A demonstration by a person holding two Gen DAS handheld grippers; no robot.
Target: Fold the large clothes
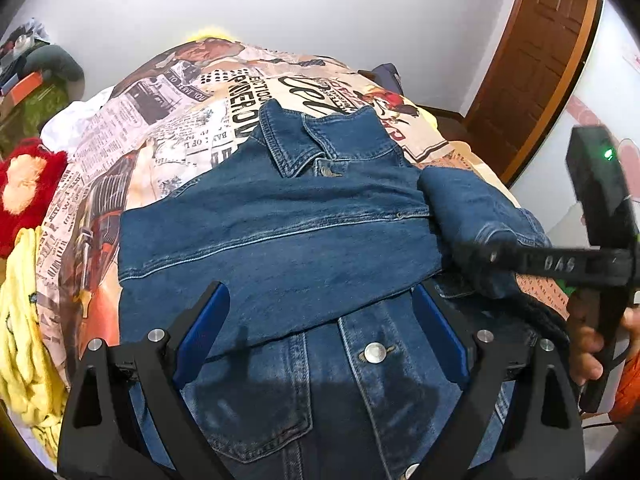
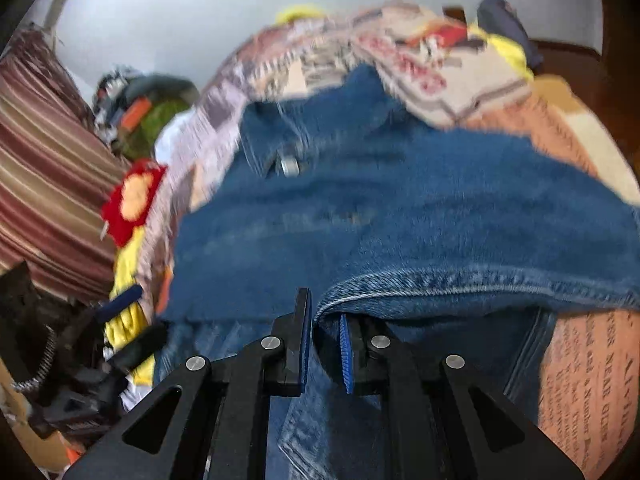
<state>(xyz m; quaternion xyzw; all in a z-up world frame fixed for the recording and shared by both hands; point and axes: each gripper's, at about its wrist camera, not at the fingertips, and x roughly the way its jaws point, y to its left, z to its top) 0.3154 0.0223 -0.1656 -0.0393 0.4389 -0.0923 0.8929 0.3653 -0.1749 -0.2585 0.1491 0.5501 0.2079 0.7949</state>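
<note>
A blue denim jacket (image 1: 280, 232) with paler stitching and silver metal buttons (image 1: 375, 352) is lying on a bedspread (image 1: 168, 120) showing a cream, orange and black newspaper print. A red and orange plush toy (image 1: 28, 184) is sitting beside a yellow cloth (image 1: 24, 320). The left gripper (image 1: 320, 320) and right gripper (image 2: 324, 336) are showing black frames with blue pads. A brown wooden door (image 1: 532, 64) is standing against a white wall (image 1: 320, 8), and a maroon striped curtain (image 2: 52, 184) is hanging at the side
</note>
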